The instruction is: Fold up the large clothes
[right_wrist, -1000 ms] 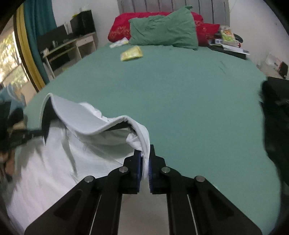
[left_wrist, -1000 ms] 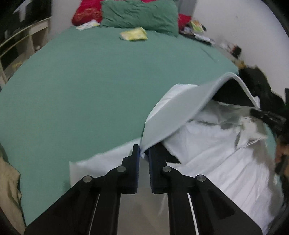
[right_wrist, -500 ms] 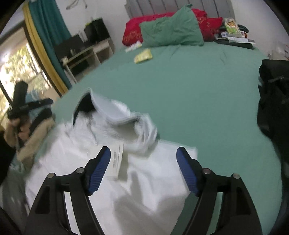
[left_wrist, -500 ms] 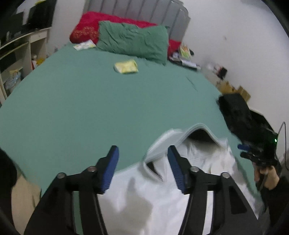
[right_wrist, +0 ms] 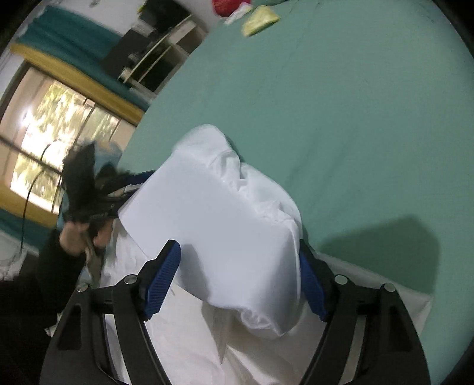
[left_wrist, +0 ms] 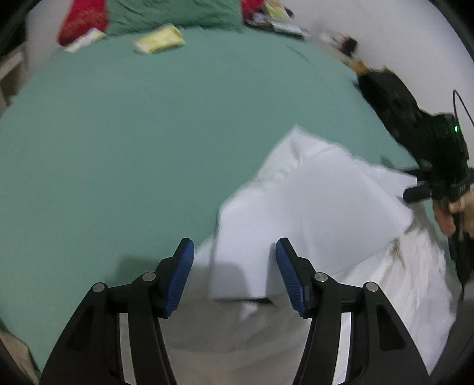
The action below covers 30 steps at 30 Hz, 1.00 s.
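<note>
Lying on the near part of the green bed, the white garment has one portion doubled over on top of the rest, so a folded flap sits puffed up above the flatter cloth beneath it. The left claw hangs over the garment's near edge with its blue pads wide apart; cloth shows in the gap between them, but neither pad presses on it, so it holds nothing. The right claw is likewise spread wide, its pads standing on either side of the folded flap; the far pad is partly hidden by the bulging cloth, and whether that pad brushes the fabric cannot be told. No grip shows on either side. In each wrist view the other claw appears at the garment's far side, carried in the person's hand.

Judging from this layout, a fold has just been laid and both claws are open so the cloth can settle under its own weight. The flap looks airy and uneven, which suggests it may need smoothing before a further fold. The pillows and a yellow packet sit well apart at the head of the bed, leaving the open sheet around the garment free for working.
</note>
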Each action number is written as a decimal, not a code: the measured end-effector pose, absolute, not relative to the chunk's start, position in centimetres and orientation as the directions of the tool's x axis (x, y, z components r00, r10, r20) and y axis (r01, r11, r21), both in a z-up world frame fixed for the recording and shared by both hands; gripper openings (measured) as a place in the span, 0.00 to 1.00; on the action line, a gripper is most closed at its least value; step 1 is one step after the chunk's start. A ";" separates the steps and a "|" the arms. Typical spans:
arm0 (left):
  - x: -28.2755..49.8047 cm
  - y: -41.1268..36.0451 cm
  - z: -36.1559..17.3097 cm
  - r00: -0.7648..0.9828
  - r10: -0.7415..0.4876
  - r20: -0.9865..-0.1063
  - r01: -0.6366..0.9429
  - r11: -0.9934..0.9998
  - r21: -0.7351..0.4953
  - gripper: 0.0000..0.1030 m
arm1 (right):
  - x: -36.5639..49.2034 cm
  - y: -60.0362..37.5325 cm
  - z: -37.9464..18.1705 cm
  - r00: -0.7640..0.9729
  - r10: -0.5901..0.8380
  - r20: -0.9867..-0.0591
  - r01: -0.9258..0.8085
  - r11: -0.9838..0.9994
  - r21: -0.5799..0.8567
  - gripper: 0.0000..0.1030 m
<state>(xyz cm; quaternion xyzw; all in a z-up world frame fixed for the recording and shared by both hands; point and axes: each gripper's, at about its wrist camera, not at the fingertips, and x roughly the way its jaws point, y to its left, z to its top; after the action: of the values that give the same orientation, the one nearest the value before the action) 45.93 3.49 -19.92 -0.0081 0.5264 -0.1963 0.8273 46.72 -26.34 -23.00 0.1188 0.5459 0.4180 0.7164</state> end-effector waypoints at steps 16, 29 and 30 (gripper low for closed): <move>45.3 -1.0 -14.6 0.710 -0.143 -0.689 0.356 0.918 0.176 0.17 | 42.6 -18.7 -15.8 0.738 0.348 -0.578 -0.622 0.684 -0.382 0.13; 39.9 -1.1 -17.0 0.685 -0.095 -0.722 0.395 0.881 0.259 0.18 | 34.6 -19.4 -23.6 0.838 0.226 -0.496 -0.543 0.425 -0.724 0.19; 39.2 -1.0 -16.5 0.685 -0.104 -0.721 0.396 0.884 0.249 0.18 | 34.0 -19.6 -23.4 0.841 0.220 -0.495 -0.540 0.410 -0.735 0.19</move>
<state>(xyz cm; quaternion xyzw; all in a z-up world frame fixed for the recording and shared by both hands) 39.21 -0.95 -16.49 0.1967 0.3714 -0.1393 0.8967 34.01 -19.61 -23.36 -0.4919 0.1625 0.2306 0.8237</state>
